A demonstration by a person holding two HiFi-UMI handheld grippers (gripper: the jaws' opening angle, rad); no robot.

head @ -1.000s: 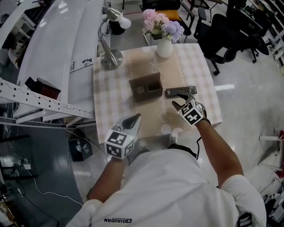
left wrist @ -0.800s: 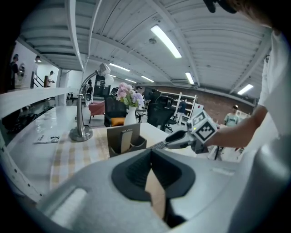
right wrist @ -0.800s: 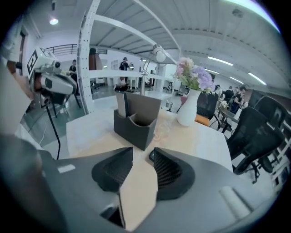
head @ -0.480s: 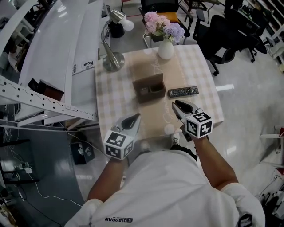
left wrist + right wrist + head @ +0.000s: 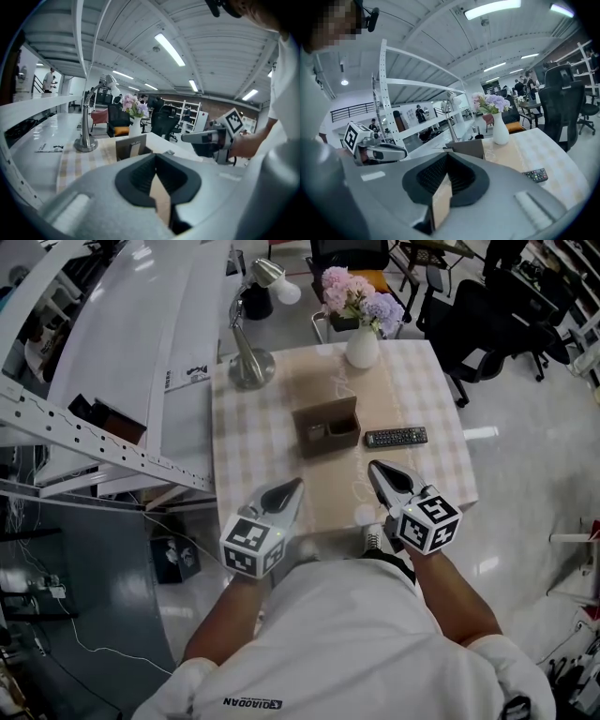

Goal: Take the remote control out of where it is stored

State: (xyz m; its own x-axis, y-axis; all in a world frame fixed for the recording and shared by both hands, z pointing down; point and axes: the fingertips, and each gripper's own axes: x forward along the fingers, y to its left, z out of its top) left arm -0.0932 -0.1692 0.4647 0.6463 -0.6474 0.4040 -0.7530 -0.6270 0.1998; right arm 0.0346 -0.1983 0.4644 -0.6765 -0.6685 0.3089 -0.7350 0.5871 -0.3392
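The black remote control lies flat on the checked table, just right of the brown open-top holder box; it also shows as a dark remote in the right gripper view. My right gripper hovers near the table's front edge, apart from the remote. Its jaws have just been closing and stand shut with nothing between them. My left gripper hangs at the front left, shut and empty.
A silver desk lamp stands at the table's back left, a white vase of flowers at the back middle. White shelving runs along the left. Black office chairs stand beyond the table at right.
My right gripper has drawn back from the remote toward the table's front edge, rolled upright and closed its jaws empty. The remote stays on the table. The left gripper has hardly moved.
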